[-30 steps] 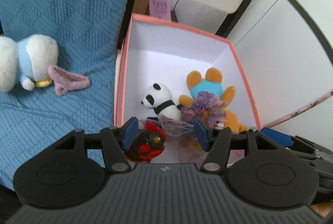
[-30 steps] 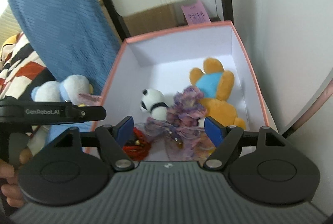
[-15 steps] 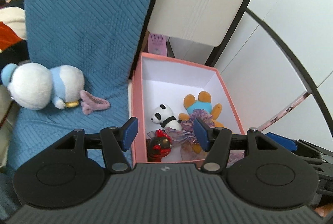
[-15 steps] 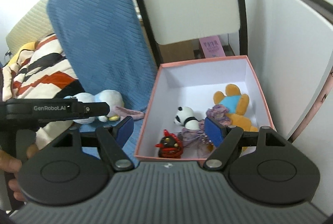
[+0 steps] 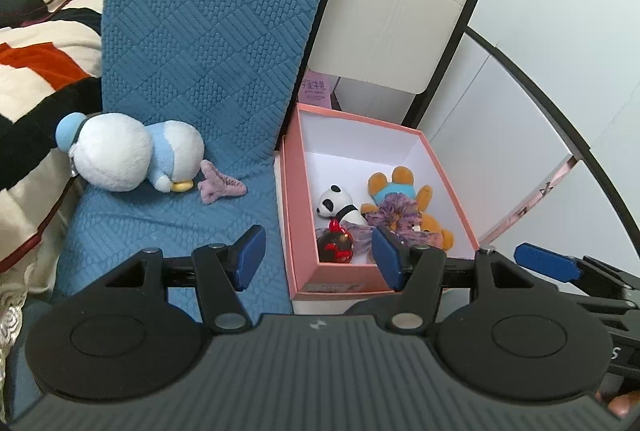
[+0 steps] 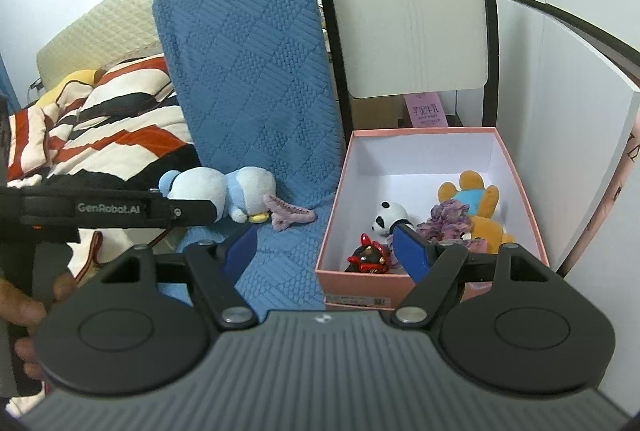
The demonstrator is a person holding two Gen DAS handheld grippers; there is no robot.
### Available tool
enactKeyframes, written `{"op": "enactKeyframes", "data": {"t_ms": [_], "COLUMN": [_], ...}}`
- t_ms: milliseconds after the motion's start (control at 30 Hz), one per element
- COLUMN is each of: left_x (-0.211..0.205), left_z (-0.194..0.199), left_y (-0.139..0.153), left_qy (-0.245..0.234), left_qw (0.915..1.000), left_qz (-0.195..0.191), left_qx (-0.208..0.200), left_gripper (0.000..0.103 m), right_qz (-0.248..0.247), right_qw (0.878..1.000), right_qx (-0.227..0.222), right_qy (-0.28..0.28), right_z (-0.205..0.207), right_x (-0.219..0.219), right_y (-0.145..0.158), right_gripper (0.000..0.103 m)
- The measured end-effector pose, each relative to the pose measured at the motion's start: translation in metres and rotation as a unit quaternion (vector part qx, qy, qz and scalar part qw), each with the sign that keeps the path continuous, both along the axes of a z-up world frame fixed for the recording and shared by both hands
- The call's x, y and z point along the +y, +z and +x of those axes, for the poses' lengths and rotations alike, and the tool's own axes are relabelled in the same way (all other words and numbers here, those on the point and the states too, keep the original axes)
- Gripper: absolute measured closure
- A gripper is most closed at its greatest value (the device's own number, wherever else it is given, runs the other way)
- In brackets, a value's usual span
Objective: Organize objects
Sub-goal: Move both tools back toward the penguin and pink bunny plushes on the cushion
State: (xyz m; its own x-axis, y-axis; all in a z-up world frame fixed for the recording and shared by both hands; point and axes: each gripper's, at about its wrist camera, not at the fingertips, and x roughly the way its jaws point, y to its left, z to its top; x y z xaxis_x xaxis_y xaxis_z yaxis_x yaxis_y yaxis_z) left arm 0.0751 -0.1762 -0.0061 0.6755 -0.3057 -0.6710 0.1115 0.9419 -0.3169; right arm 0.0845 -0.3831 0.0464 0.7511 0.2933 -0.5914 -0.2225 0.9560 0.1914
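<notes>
Blue cushion [image 5: 168, 231] on the left bears the penguin plush [image 5: 128, 157] and mauve hair claw [image 5: 220, 185], both outside the pink box [image 5: 340, 277]. Left tongs [image 5: 318, 257] and right tongs [image 6: 324, 249] gape empty; take the claw squarely across its spine, then carry it rightward into the box.

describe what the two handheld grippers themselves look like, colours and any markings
Both look alike: the left gripper and the right gripper have a grey ribbed body, two round black discs, black linkage arms with silver pivots, and blue fingertip pads. In the right wrist view, the left gripper's black side reads GenRobot.AI in white. No cables visible.
</notes>
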Motion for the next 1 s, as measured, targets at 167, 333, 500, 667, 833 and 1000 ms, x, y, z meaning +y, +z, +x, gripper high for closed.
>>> {"op": "enactKeyframes", "data": {"t_ms": [167, 333, 500, 667, 833, 1000], "left_x": [0.012, 0.025, 0.037, 0.055, 0.072, 0.085], "left_z": [-0.02, -0.033, -0.035, -0.025, -0.005, 0.026], "left_y": [0.0, -0.005, -0.018, -0.035, -0.056, -0.088], "left_qy": [0.0, -0.003, 0.006, 0.021, 0.042, 0.053], "left_qw": [1.0, 0.9998, 0.9999, 0.9993, 0.9985, 0.9982], "left_qz": [0.001, -0.006, -0.008, -0.029, -0.027, -0.021], "left_qx": [-0.009, -0.018, -0.014, -0.014, -0.023, -0.018], "left_gripper": [0.038, 0.025, 0.012, 0.008, 0.008, 0.007], "right_qz": [-0.002, -0.005, 0.003, 0.011, 0.004, 0.003], "right_qw": [1.0, 1.0, 1.0, 1.0, 0.999, 0.999], "right_qx": [-0.005, -0.006, 0.001, 0.012, 0.014, 0.011], "right_qy": [0.005, 0.017, 0.018, 0.022, 0.032, 0.044], "right_z": [-0.017, -0.031, -0.033, -0.022, -0.004, 0.021], "right_x": [0.014, 0.031, 0.044, 0.051, 0.066, 0.085], "right_y": [-0.003, -0.011, -0.023, -0.038, -0.054, -0.073], "right_gripper": [0.026, 0.026, 0.0, 0.0, 0.0, 0.0]}}
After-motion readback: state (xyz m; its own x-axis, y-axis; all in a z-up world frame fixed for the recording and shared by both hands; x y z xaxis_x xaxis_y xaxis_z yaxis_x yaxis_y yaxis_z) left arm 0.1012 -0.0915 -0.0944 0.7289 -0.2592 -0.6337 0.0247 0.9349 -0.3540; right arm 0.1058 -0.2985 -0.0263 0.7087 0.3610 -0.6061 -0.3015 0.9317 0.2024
